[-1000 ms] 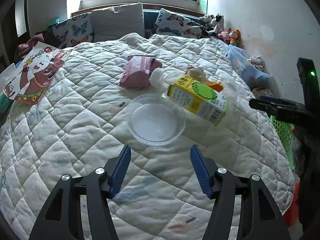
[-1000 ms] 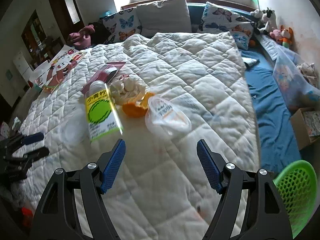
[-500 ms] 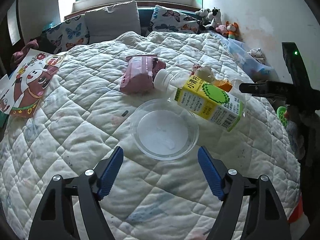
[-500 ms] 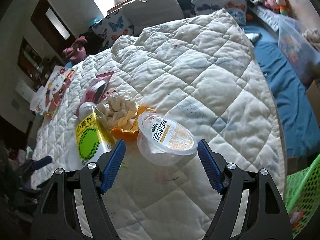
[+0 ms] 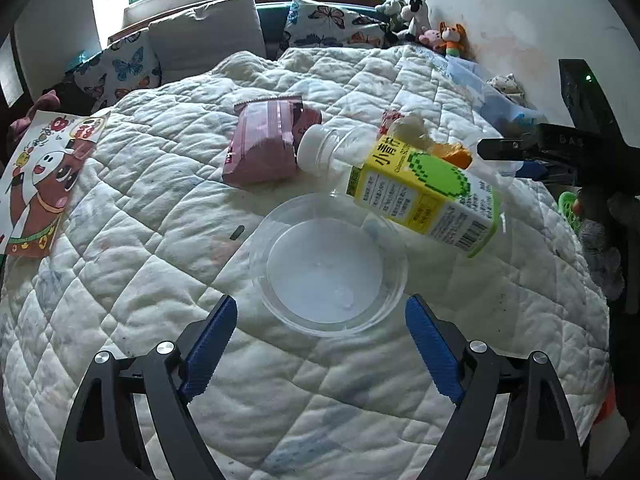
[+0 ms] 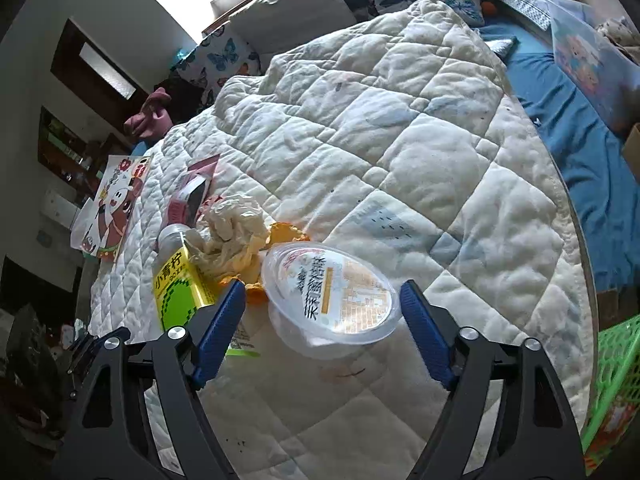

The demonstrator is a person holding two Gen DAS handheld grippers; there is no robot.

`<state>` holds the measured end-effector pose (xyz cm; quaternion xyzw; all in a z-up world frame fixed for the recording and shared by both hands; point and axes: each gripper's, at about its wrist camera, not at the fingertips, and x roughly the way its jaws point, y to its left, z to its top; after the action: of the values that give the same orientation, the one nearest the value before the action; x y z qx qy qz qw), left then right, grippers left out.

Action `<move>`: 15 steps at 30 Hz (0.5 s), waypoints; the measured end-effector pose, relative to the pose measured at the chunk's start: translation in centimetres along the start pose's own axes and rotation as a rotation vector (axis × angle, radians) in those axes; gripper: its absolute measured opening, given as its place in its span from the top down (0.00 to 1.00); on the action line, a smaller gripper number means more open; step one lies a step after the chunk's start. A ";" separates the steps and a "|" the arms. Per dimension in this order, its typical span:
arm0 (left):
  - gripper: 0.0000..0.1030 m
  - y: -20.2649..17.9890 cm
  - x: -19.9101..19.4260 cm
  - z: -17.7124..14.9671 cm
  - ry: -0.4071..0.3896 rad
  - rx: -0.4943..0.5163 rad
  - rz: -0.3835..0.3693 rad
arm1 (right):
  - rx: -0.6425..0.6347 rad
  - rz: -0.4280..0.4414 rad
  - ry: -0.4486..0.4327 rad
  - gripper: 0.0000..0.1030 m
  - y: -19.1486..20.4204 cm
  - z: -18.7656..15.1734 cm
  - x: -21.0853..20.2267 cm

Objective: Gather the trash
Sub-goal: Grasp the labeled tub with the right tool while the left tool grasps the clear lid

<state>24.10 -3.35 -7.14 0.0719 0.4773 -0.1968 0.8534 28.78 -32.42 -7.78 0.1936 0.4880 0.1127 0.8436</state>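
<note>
Hiding part of the bottle (image 6: 176, 284), the right gripper (image 6: 322, 304) straddles a sealed cup (image 6: 332, 300) untouched; left gripper (image 5: 320, 328) spread.

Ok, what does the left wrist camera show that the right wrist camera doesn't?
Only the left wrist view shows the empty clear bowl on the quilt, just ahead of the open left claw.

Only the right wrist view shows the lidded plastic cup between the right claw's fingers, and the green basket at the bed's edge.

Both show the yellow-labelled bottle, pink packet, crumpled tissue, orange peel and cartoon poster.
</note>
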 end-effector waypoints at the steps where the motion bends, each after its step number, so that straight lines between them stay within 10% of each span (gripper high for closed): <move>1: 0.18 0.1 0.2 0.1 0.005 0.002 -0.002 | 0.002 -0.001 0.003 0.33 -0.1 0.0 0.1; 15: 0.10 -0.6 3.0 2.0 0.056 0.114 -0.014 | -0.077 -0.021 -0.045 0.35 1.4 -0.8 -2.2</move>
<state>26.79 -5.33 -8.54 0.1224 0.4895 -0.2274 0.8328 26.96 -31.82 -5.81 0.1583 0.4664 0.1180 0.8623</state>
